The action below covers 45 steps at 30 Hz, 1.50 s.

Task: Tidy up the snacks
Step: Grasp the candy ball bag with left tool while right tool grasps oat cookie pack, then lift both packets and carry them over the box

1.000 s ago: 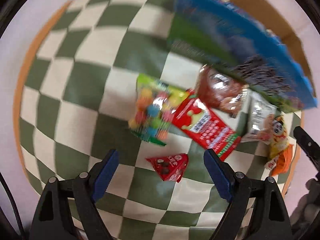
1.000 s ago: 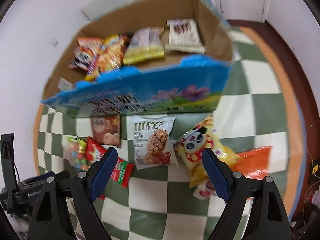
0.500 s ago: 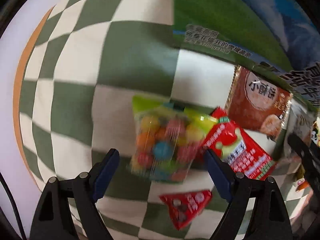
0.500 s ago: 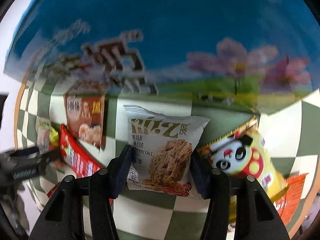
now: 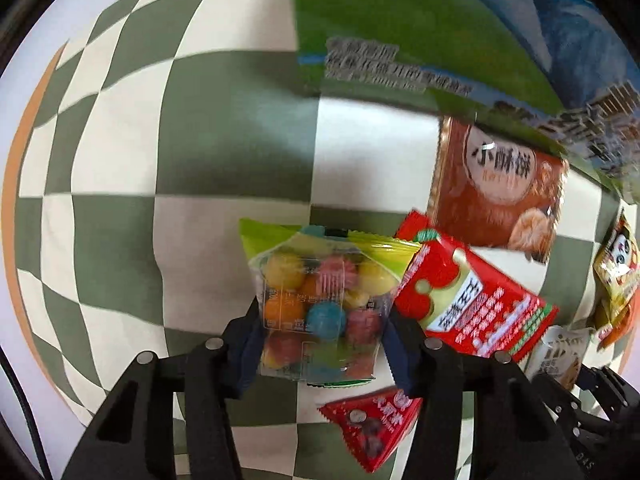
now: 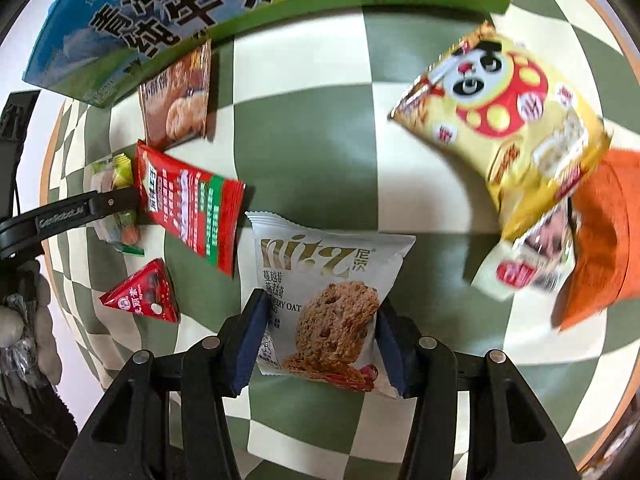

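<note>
While both tools close at once, each has a packet between its jaws. Left tool (image 5: 322,340): jaws closing on the clear candy bag (image 5: 320,300), pads against its two side edges, bag flat on the checkered table (image 5: 232,152). Right tool (image 6: 316,340): jaws closing on the white oat cookie packet (image 6: 324,300), pads at both sides, packet also on the table.

Risks, as judged:
- Red packet (image 5: 468,300) at 3 o'clock of the candy bag overlaps its right edge; the right pad may catch it and drag it up too.
- Small red triangle pack (image 5: 372,424) sits at 5 o'clock just beside the left tool; could get nudged.
- Candy bag is loose and lumpy; a side pinch may slip or buckle.
- Cookie packet gripped low, near its bottom seam; may swing or slide out on lift.
- Milk carton box (image 6: 192,12) lies at 12 o'clock, its printed wall close; packets could hit that wall on the way in.
- Panda bag (image 6: 508,120) at 2 o'clock is well apart, no conflict.
</note>
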Each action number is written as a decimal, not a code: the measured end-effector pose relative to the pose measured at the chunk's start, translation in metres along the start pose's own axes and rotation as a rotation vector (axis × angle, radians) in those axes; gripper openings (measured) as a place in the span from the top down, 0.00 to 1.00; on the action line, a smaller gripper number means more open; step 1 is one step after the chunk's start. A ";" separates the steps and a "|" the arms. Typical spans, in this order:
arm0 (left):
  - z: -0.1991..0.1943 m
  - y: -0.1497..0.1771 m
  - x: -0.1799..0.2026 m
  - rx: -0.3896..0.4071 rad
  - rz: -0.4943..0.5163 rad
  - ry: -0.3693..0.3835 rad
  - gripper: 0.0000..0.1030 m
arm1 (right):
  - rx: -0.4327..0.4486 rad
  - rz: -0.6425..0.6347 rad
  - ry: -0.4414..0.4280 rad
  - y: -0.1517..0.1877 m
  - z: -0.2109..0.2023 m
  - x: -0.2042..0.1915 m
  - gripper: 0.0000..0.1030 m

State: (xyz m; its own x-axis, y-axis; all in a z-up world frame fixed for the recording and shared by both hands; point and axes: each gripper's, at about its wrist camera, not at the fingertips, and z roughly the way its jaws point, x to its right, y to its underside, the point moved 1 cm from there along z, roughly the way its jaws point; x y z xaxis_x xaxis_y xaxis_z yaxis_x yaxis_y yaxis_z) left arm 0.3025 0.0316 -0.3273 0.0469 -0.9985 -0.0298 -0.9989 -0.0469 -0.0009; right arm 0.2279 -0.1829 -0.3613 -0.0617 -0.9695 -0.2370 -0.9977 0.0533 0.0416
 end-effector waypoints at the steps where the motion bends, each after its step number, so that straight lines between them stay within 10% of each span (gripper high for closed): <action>1: 0.000 0.005 -0.003 -0.006 -0.006 0.006 0.53 | -0.003 -0.001 0.004 0.002 0.001 -0.001 0.47; 9: 0.017 0.059 -0.028 -0.118 -0.035 0.048 0.51 | -0.064 0.012 0.002 0.010 0.018 -0.022 0.45; 25: 0.043 0.045 -0.033 -0.104 -0.046 -0.007 0.51 | -0.080 -0.052 0.133 0.004 0.048 -0.053 0.35; 36: -0.019 0.055 -0.018 -0.055 -0.056 0.054 0.54 | 0.009 -0.035 0.054 0.022 0.015 -0.042 0.45; 45: -0.142 0.024 0.018 0.118 0.002 0.197 0.54 | 0.155 -0.067 -0.168 -0.004 -0.095 -0.079 0.45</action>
State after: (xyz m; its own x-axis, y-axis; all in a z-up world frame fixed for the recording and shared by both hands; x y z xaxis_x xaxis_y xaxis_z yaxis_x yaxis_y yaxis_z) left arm 0.2797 0.0085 -0.1861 0.0322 -0.9857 0.1656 -0.9917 -0.0522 -0.1179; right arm 0.2390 -0.1293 -0.2504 0.0137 -0.9193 -0.3933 -0.9912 0.0393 -0.1265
